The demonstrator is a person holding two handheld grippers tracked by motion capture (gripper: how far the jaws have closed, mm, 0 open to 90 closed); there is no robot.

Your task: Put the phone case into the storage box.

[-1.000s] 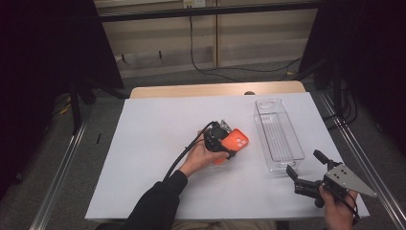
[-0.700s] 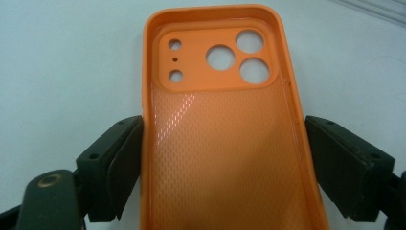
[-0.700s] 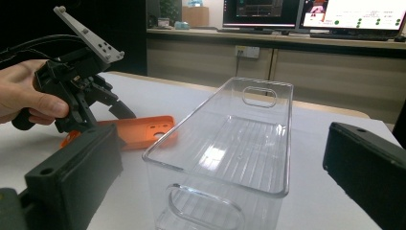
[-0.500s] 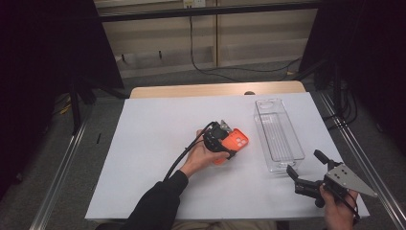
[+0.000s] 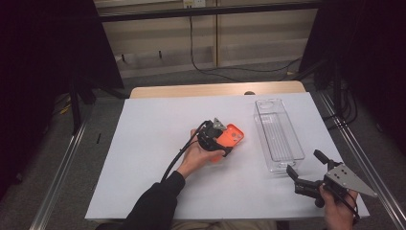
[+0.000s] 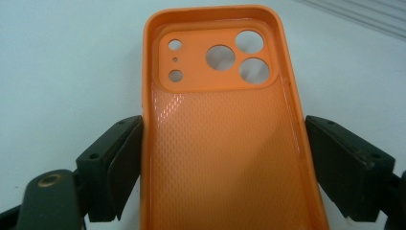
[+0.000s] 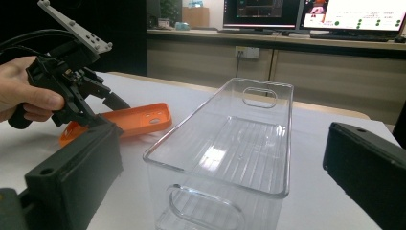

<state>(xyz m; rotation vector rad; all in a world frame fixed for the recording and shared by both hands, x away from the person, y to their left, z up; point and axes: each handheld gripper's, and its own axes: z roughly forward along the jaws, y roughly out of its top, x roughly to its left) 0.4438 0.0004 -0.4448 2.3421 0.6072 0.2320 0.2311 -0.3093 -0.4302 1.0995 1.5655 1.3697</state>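
Straddling an unmarked orange phone case [image 6: 225, 139], the left gripper [image 6: 225, 163] clamps it; the right gripper [image 5: 306, 168] gapes.

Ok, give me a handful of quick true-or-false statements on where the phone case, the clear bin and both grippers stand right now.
1. The left gripper has its jaws on either side of the orange phone case. True.
2. The phone case lies inside the clear plastic bin. False: it is on the white table, left of the bin, which is empty.
3. The right gripper is clamped on the bin's rim. False: its jaws are wide open, just short of the bin's near end.
4. The case shows its inner side, camera cutouts at the far end. True.
5. The bin lies tipped on its side. False: it stands upright, open side up.
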